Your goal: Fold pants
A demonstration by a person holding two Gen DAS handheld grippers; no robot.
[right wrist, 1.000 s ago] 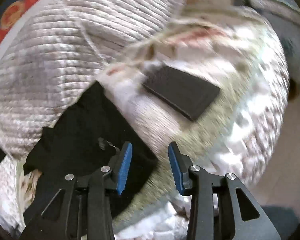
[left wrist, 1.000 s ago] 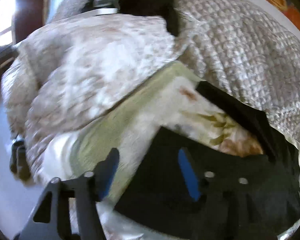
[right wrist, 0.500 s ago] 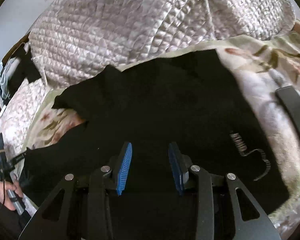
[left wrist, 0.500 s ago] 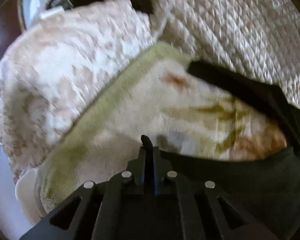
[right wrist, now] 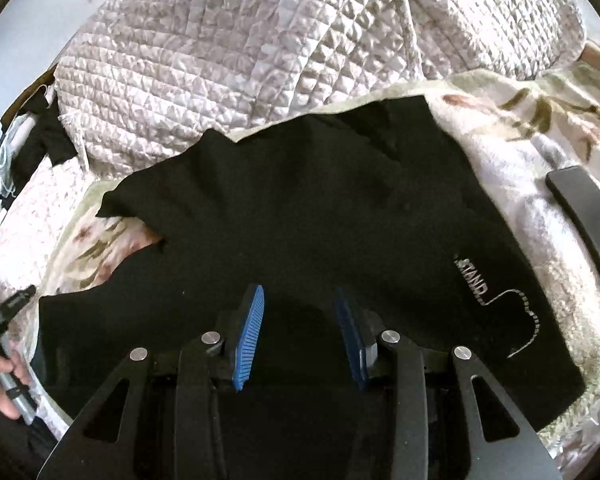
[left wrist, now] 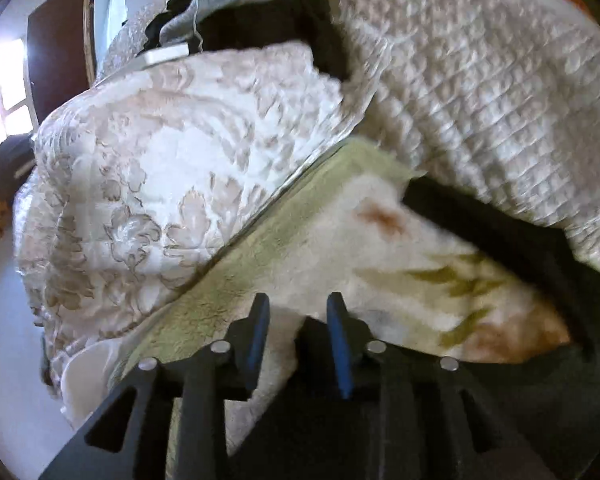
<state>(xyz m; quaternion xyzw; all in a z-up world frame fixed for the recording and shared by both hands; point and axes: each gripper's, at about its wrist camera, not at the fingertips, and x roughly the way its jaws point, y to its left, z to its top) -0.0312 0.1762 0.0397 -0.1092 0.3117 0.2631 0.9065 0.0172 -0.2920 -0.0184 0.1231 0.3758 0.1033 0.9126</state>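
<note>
Daylight enters from a blown-out window [left wrist: 8, 96] at nine o'clock. Left view motion-blurred; right view sharper. Fisheye bending and dark vignette at all edges.

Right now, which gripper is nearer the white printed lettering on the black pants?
Right. The right gripper hovers over the black pants, lettering just beside it; the left gripper, jaws opening, sits at the far edge.

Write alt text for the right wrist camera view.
Black fabric pants lie spread on a floral fleece blanket, the right gripper open just above them, a white quilted bedspread heaped behind.
</note>
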